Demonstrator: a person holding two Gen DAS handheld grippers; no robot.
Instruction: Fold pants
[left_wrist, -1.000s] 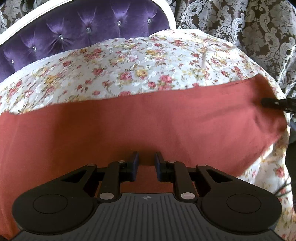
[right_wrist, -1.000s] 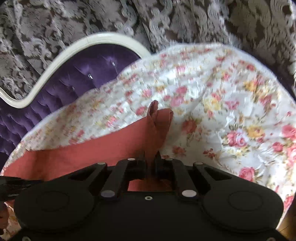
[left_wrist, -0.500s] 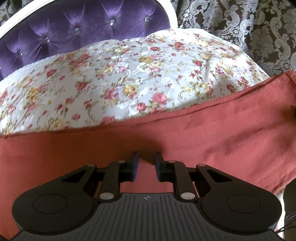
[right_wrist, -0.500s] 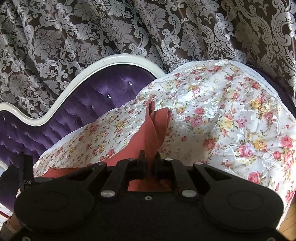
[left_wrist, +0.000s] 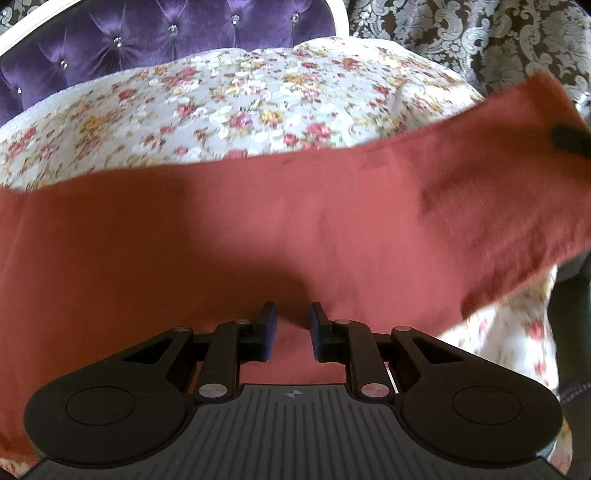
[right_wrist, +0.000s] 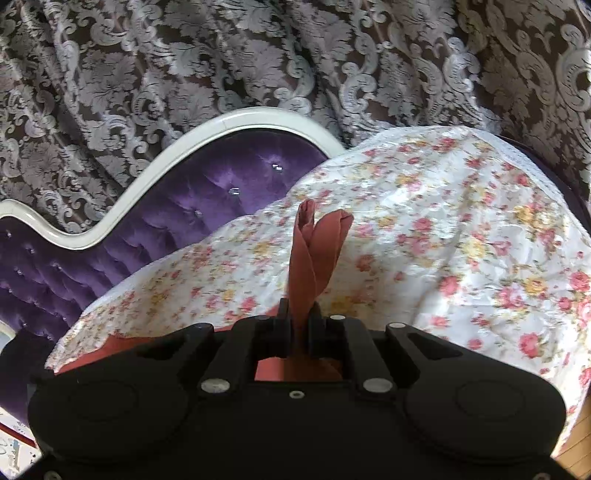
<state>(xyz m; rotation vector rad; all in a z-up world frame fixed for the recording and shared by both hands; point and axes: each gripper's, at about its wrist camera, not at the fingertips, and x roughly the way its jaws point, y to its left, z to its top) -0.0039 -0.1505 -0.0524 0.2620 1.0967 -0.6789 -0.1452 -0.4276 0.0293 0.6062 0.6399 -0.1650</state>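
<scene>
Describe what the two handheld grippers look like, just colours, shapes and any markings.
Both are black plastic. The left gripper has a grey ribbed top plate with a small round crosshair mark, two round disc-shaped side housings, silver pivot pins on angled linkage arms, and dark blue pads on its fingers. The right gripper has the same shape, with a plain black top plate.

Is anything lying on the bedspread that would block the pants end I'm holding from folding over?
Nothing visible. The right gripper is shut on the pants end, and the floral bedspread past it shows only its own wrinkles. The pants hide the spread beneath them.
</scene>
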